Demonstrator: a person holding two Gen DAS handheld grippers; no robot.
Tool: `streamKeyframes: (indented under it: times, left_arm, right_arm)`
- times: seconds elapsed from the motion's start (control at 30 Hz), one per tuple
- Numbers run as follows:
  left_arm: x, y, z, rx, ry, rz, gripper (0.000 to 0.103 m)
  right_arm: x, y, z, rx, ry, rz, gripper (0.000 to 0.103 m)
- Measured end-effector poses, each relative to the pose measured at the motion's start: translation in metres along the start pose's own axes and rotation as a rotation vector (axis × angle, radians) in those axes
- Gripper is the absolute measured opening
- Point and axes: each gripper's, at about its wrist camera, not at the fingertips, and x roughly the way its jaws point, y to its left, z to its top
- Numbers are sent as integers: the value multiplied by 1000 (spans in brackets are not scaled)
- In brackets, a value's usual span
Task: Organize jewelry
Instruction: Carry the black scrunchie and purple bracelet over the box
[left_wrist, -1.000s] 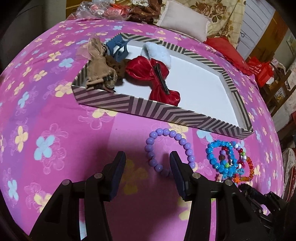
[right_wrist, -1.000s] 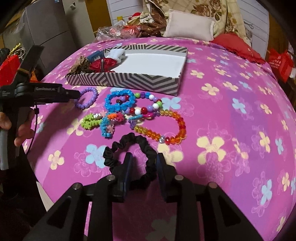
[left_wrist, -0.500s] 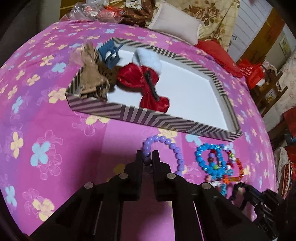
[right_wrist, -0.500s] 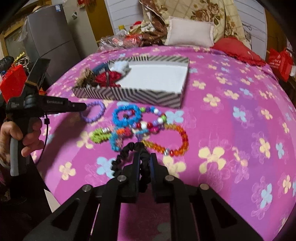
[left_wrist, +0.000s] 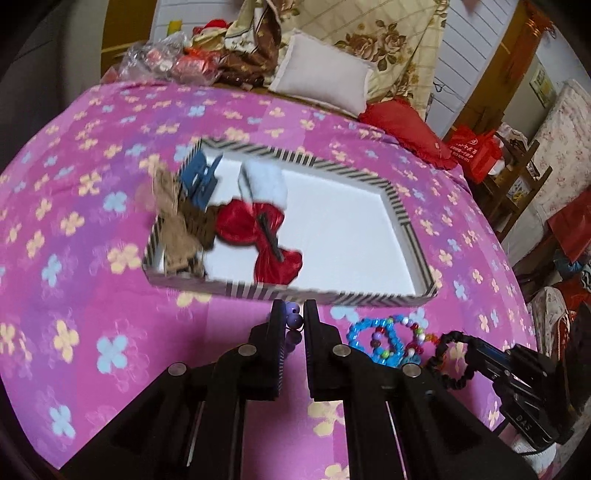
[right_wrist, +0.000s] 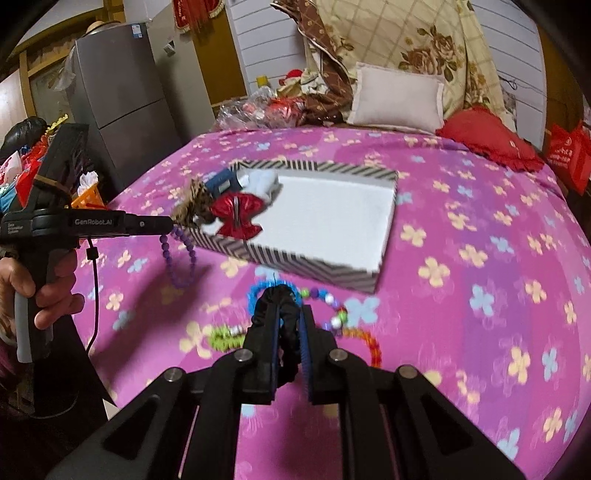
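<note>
My left gripper (left_wrist: 294, 314) is shut on a purple bead bracelet (left_wrist: 293, 320), lifted off the pink floral bedspread (left_wrist: 92, 295). In the right wrist view the bracelet (right_wrist: 181, 258) dangles from that gripper (right_wrist: 170, 223) just left of the striped box. My right gripper (right_wrist: 288, 314) is shut on a black scrunchie (right_wrist: 282, 301), which hangs as a loop (left_wrist: 448, 365) in the left wrist view. The zigzag-striped box (left_wrist: 406, 229) has a white floor and holds a red bow (left_wrist: 258, 229), a blue claw clip (left_wrist: 199, 177), a white fluffy piece (left_wrist: 262, 181) and a tan bow (left_wrist: 173, 221) at its left end.
A blue bead bracelet (left_wrist: 369, 339), a green one (right_wrist: 225, 338) and an orange one (right_wrist: 369, 341) lie on the bedspread in front of the box. A pale pillow (right_wrist: 397, 96), a red cushion (right_wrist: 487, 136) and plastic bags (right_wrist: 258, 110) sit at the back. A grey fridge (right_wrist: 118, 85) stands left.
Both grippers closed, the left on the purple bracelet and the right on the black scrunchie, then rose and carried them up off the bedspread.
</note>
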Motion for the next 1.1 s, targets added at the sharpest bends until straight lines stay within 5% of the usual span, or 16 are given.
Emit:
streamKeyframes:
  times: [0.27,0.67,0.97,1.1]
  left_arm:
    - [-1,-20,47,57,-45,16,7]
    - [89,-49,114,74,12,50,8]
    - [157,-11,127,-2,81,217,8]
    - [166,1,132,-26,79,225,8]
  right_arm:
    - [27,-6,54,-2,-20,46,10]
    - [107,-28,102,30,78,61,10]
    - [179,-59,143,70,180,-18,10]
    - [207,-70,158,113,209,-35,10]
